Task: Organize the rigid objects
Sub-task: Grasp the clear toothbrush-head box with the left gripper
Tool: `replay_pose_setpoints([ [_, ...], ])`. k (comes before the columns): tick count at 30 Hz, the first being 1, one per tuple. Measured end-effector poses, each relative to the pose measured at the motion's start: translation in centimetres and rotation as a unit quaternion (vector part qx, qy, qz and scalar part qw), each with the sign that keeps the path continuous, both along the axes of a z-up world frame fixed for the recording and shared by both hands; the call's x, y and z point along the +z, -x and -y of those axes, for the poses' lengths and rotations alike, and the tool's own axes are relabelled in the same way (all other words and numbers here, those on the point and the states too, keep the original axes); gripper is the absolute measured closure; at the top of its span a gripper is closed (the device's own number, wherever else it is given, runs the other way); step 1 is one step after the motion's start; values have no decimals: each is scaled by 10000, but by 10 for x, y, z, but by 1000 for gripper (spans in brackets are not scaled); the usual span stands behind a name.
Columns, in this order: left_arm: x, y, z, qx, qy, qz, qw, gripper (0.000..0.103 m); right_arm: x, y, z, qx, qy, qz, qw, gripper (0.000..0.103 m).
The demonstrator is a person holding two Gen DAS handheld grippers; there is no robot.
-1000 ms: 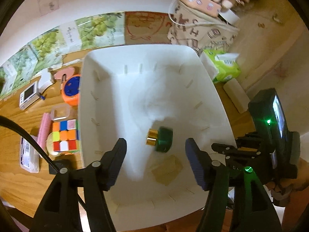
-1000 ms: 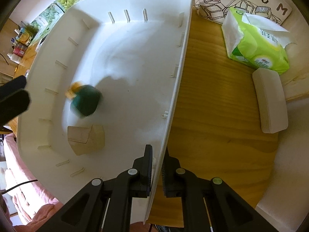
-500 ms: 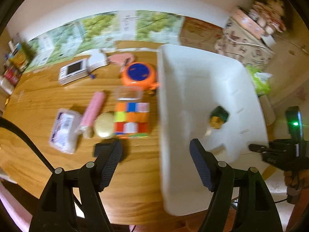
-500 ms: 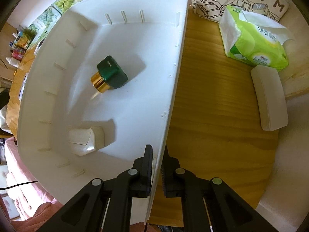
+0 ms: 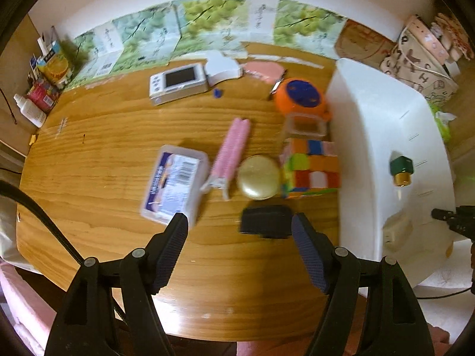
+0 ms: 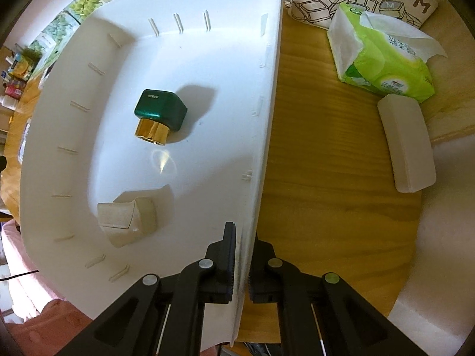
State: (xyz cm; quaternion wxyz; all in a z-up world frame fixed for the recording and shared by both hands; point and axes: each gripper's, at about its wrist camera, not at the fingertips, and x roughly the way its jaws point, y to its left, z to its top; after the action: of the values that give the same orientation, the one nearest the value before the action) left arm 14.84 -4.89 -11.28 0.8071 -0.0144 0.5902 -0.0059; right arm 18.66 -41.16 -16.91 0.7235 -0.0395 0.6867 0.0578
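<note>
Black block (image 5: 265, 219) lies just beyond the left gripper's (image 5: 240, 238) spread jaws

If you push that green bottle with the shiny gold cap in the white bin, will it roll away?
The green bottle with the gold cap lies on its side. Its body looks boxy, so it would probably slide rather than roll. The white bin looks smooth, so it may skid easily.

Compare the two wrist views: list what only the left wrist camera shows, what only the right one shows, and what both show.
Only the left wrist view: the open, empty left gripper above the table, with the colour cube, gold round tin, pink roll, small black block and labelled plastic box.

Only the right wrist view: the right gripper shut on the white bin's wall, the green tissue pack and a white case.

Both: the white bin, green bottle with gold cap and beige box.
</note>
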Motion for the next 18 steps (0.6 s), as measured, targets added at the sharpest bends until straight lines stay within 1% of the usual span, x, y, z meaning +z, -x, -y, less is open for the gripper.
replay_pose_setpoints([
  [3,-8,-6,-16,-19,-15,-134,9999,23,-1,1,-1,-75,103,-18,9999,97],
  [7,-22,-17,-34,-101,-148,-369,9992,22,-4,-3,-2,-120,245,-90,9996,97],
  [11,-36,-28,-50,-135,-90,-666,9976,20,-9,-5,-6,-207,319,-119,9992,97],
  [18,-56,-47,-65,-359,-115,-1005,9942,20,-13,-10,-2,-578,336,-164,9976,97],
])
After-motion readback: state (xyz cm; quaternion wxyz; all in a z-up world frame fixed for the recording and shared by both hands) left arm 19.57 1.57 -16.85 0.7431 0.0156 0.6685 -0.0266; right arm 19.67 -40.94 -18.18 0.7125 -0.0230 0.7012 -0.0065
